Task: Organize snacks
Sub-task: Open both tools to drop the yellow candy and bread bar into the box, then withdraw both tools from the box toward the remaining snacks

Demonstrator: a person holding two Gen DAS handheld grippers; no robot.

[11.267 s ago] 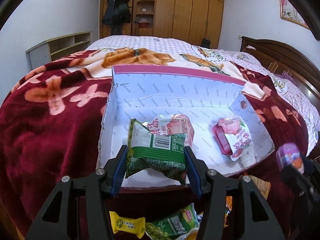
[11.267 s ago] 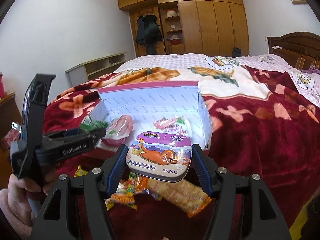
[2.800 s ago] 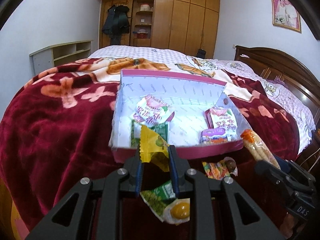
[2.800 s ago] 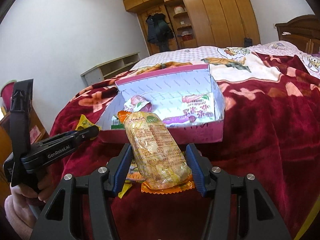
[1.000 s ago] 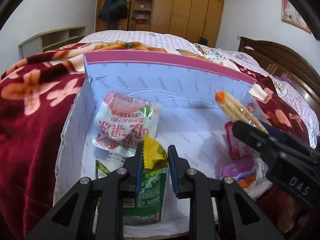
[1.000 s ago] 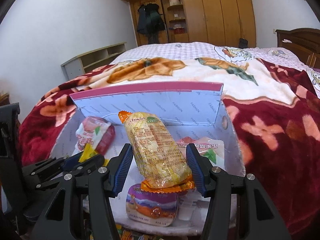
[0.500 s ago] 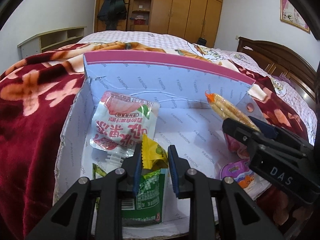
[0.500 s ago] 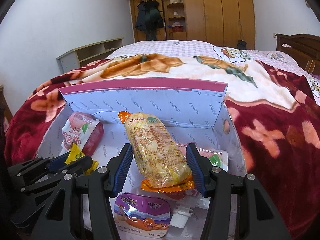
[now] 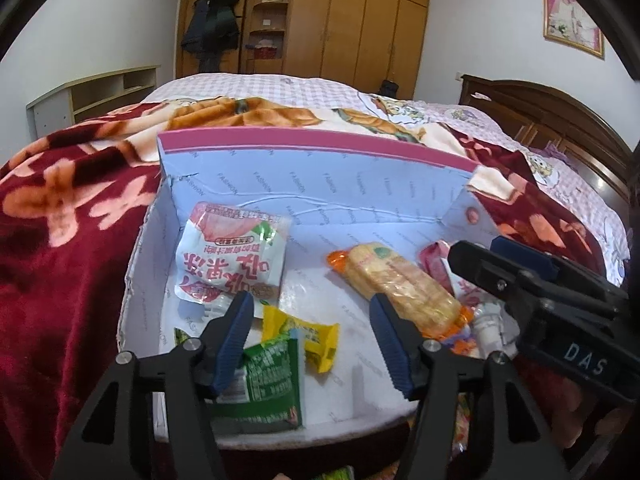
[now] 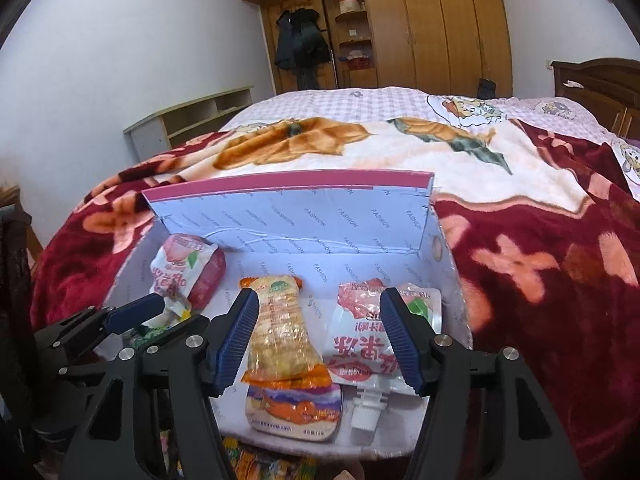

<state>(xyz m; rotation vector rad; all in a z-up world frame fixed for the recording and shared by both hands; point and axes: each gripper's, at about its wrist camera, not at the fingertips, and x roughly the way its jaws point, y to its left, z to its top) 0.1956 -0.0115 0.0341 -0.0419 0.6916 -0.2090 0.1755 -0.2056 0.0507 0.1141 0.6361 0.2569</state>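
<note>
The yellow candy [image 9: 298, 334] lies loose in the white box [image 9: 320, 200], between the left tool's [image 9: 312, 340] opening jaws; the cracker pack [image 10: 280, 324] rests free between the right tool's [image 10: 316, 336] widening ones. Around the box spreads a red floral blanket [image 10: 540, 280] (bed [image 10: 352, 100] beneath), with wooden wardrobes [image 10: 440, 24] beyond.

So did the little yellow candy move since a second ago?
Yes. The yellow candy dropped out of the opening left tool and now lies flat on the box floor, partly on the green packet.
</note>
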